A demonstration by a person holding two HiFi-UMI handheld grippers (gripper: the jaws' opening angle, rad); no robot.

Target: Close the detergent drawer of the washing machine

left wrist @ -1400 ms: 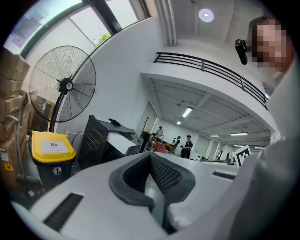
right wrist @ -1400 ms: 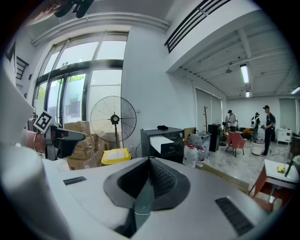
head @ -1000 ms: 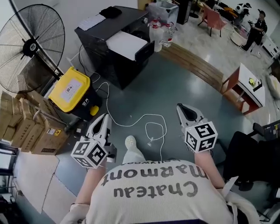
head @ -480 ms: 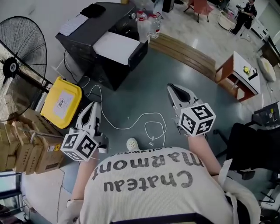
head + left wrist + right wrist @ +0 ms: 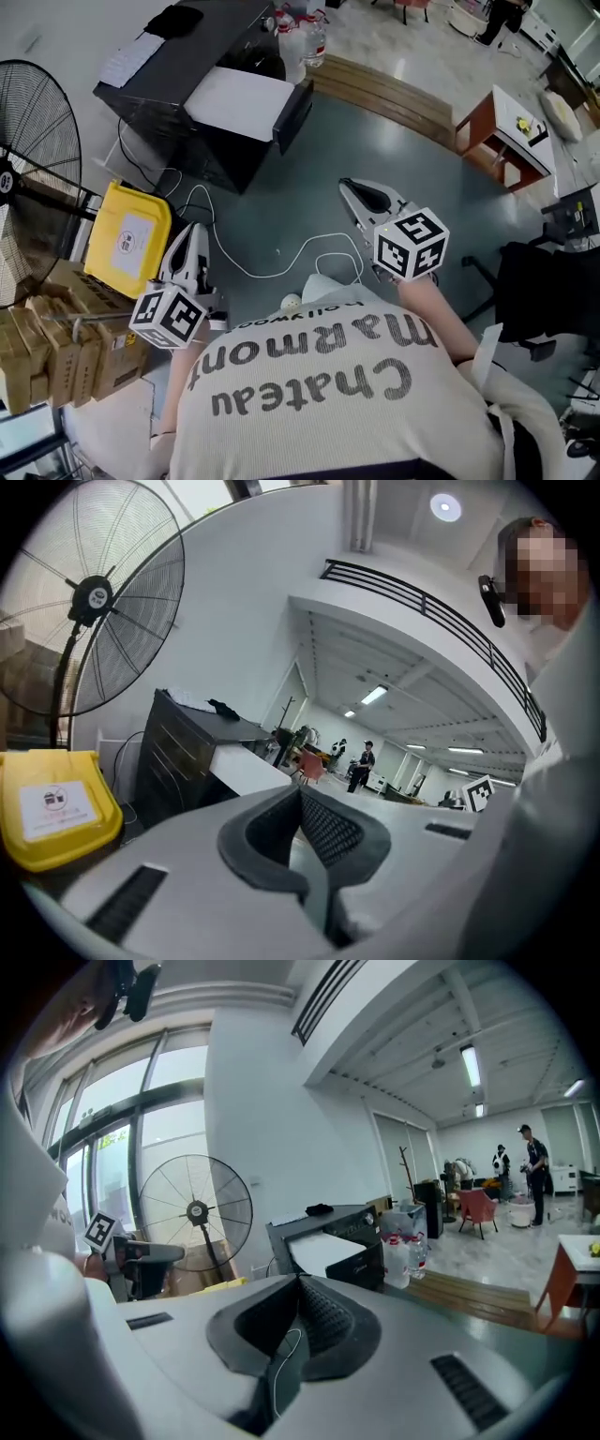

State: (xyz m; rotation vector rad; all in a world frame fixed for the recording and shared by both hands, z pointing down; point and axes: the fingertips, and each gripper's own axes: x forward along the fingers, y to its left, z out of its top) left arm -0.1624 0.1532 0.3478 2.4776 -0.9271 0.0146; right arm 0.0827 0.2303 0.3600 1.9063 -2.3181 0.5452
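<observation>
The left gripper (image 5: 194, 234) and right gripper (image 5: 354, 190) point forward, nearly level, jaws together, holding nothing. The washing machine (image 5: 178, 84) stands well ahead by the floor's (image 5: 375, 141) far left edge. Its detergent drawer (image 5: 242, 101) sticks out, and its dark front is hard to make out.

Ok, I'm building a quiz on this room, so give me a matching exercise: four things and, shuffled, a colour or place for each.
Things:
1 fan
2 bin
3 table
4 washing machine

Descriptions:
A yellow
B white top, reddish sides, far right in the head view
C dark box with a white panel
D black wire cage, far left in the head view

Pairs: 1-D, 2-A, 3-B, 4-C
</observation>
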